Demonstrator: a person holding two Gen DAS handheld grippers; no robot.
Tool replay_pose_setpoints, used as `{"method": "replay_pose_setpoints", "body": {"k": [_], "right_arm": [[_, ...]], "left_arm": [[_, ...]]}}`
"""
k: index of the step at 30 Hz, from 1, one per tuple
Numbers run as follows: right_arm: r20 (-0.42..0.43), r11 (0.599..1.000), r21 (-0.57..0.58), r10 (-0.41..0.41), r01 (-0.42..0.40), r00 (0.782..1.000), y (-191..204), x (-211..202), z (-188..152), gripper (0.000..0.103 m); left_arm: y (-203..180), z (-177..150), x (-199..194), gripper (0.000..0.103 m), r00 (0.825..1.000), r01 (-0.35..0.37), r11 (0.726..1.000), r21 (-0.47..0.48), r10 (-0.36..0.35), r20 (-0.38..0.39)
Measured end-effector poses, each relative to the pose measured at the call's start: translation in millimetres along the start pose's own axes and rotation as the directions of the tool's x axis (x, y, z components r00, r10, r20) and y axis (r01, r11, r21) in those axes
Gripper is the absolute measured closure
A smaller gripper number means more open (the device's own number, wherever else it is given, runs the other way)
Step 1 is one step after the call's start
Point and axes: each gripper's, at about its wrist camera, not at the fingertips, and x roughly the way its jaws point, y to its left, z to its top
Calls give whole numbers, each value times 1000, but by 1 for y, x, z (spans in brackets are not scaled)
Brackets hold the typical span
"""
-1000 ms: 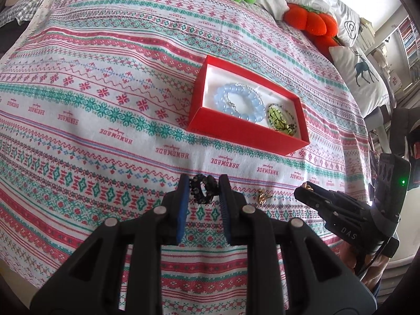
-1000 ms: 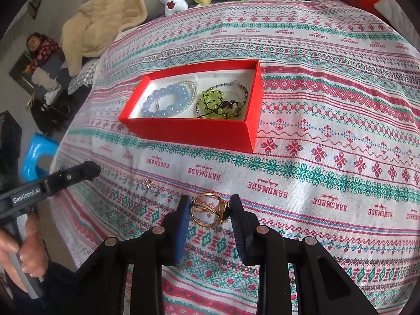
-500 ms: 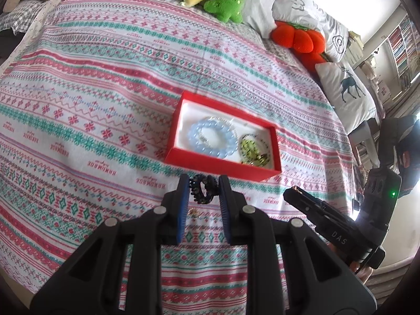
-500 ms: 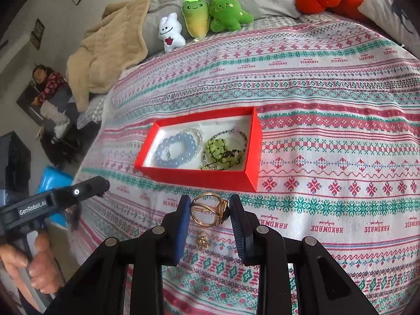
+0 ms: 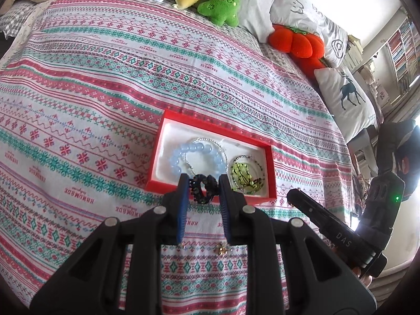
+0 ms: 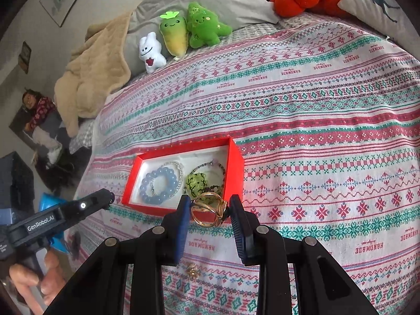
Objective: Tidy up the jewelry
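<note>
Currently left tool (image 5: 203,187) pinches a black beaded ring (image 5: 203,189); right tool (image 6: 210,210) clamps a gold openwork ring (image 6: 208,211).

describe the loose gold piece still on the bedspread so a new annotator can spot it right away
Start at the red box on the patterned bedspread, then look at the cloth nearer the camera, below the right gripper. The small gold trinket lies there alone. Unlike the gold ring clamped in that gripper, it is a tiny knobbly cluster, not a hoop.
</note>
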Motion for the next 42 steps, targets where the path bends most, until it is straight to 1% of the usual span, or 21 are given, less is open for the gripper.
{"method": "replay_pose_setpoints", "body": {"k": [6, 13, 21, 30, 42], "right_arm": [[-2, 1000, 1, -14, 14, 1000, 2, 17, 9, 73], [0, 1000, 2, -8, 8, 1000, 5, 26, 14, 73], [17, 1000, 4, -9, 9, 1000, 4, 29, 16, 73], [17, 1000, -8, -22, 22, 1000, 6, 35, 18, 72], [48, 1000, -31, 1, 0, 999, 10, 32, 20, 72]], "left_arm": [[2, 5, 19, 79, 1000, -3, 1000, -7, 3, -21], [3, 11, 32, 79, 999, -4, 1000, -13, 4, -35], [4, 14, 42, 79, 999, 0, 1000, -7, -1, -48], [7, 17, 54, 79, 998, -6, 1000, -16, 5, -67], [12, 20, 56, 79, 998, 5, 1000, -26, -6, -67]]}}
